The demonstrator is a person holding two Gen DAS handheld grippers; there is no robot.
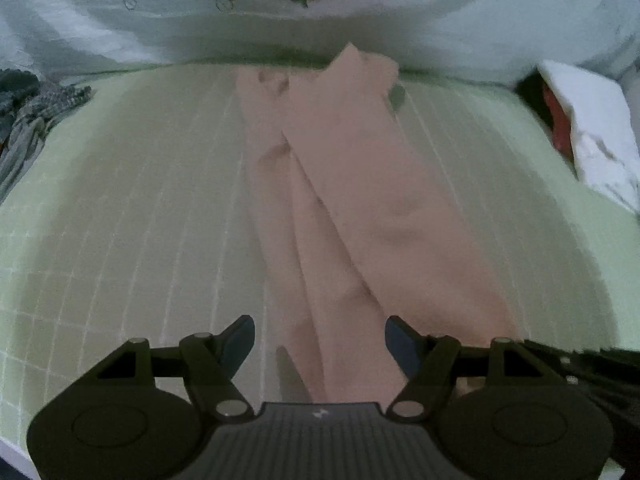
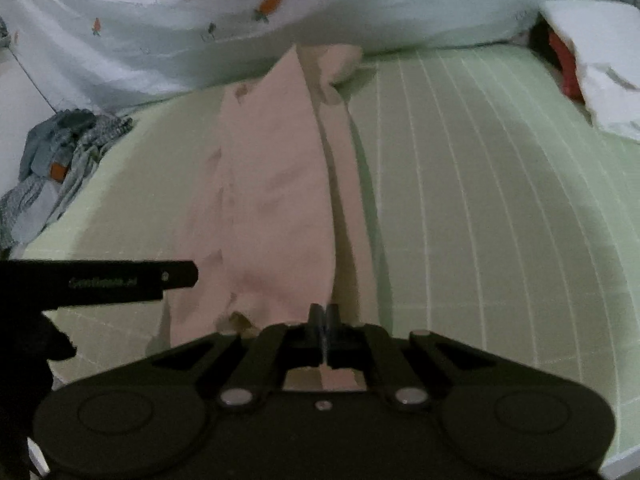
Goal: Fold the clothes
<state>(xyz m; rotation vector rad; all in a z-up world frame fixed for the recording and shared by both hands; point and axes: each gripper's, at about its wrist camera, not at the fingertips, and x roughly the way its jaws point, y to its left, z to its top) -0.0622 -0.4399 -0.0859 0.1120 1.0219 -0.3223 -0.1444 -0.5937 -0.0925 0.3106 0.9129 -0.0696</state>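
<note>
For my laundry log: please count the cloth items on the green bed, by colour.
Pink garment: 1
Grey-blue clothes heap: 1
White item with red: 1
White carrot-print cover: 1
Total: 4

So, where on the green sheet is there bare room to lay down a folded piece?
The green sheet is bare between the pink garment and the white pillow, and on the other side between the garment and the grey clothes pile. The middle strip is taken.
</note>
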